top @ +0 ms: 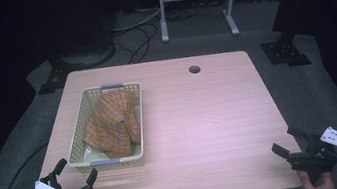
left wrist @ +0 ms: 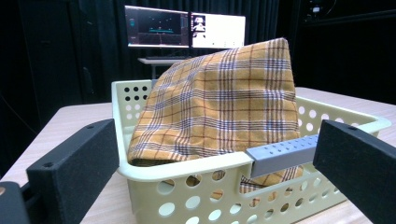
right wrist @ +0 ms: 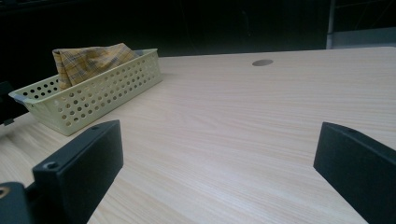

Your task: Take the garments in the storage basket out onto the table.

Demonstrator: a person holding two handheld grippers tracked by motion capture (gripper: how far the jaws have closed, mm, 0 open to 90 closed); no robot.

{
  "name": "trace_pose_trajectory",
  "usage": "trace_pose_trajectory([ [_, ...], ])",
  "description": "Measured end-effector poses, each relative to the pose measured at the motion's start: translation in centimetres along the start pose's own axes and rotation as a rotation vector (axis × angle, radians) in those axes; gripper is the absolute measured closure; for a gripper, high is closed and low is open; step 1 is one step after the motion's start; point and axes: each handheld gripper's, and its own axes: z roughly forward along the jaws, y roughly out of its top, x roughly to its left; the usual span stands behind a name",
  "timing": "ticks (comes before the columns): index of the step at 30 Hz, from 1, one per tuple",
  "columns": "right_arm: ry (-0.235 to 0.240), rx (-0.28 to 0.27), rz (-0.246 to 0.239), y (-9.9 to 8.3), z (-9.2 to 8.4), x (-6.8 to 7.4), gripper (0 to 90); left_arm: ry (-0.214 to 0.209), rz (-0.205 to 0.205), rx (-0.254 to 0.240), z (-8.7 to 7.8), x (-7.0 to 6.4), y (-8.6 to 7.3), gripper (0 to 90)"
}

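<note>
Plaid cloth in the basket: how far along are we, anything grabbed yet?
Done: nothing visibly. The orange plaid cloth sits heaped inside the pale yellow perforated plastic basket on the wooden table. In hand: nothing; the left gripper is open just short of the basket's near end, and the right gripper is open at the near right corner. Left: any handling, apparently.
</note>
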Motion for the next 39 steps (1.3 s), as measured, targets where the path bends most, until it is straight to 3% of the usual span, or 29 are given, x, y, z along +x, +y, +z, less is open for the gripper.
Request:
trace_pose_trajectory([
  [20, 0.046, 0.006, -0.032, 1.7, 1.6, 1.7, 1.2, -0.013, -0.001, -0.001, 0.0, 0.0, 0.0, 0.1],
  [39, 0.107, 0.028, -0.055, 2.5, 4.7, 3.4, 1.2, -0.013, -0.003, -0.002, 0.0, 0.0, 0.0, 0.1],
])
